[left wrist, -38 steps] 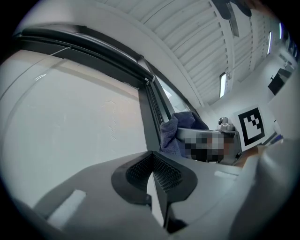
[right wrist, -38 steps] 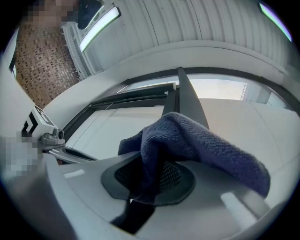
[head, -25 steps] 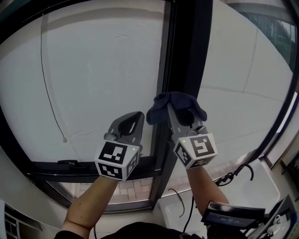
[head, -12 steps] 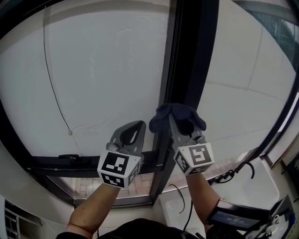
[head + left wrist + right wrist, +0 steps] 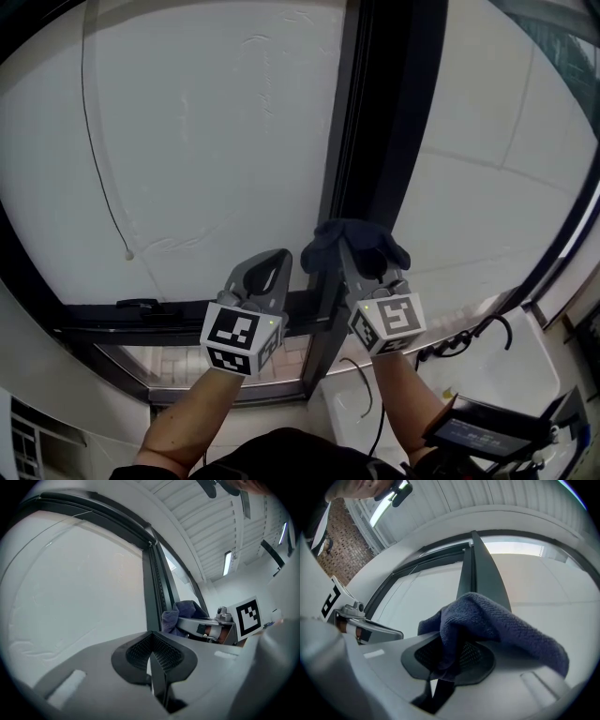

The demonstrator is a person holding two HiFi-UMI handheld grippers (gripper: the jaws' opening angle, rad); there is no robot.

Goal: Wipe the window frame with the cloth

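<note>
Head view: the dark cloth (image 5: 354,240), pinched in the right gripper (image 5: 362,255), is held at the lower window frame (image 5: 392,122); wiping is judged under way, the upright above unconfirmed as cleaned. Left gripper view: the left gripper (image 5: 151,654) is pressed together, empty, beside the frame. Right gripper view: the cloth is clamped between the jaws and draped over them.

this looks like a workplace building, more an office or a lab than a home. tall panes of glass (image 5: 216,141) sit in a heavy dark window frame (image 5: 384,141), and overhead runs a white ribbed ceiling (image 5: 211,522) with long strip lights (image 5: 228,562). loose black cables (image 5: 469,339) trail near the foot of the window, and brick paving (image 5: 173,364) shows outside through the low pane.
</note>
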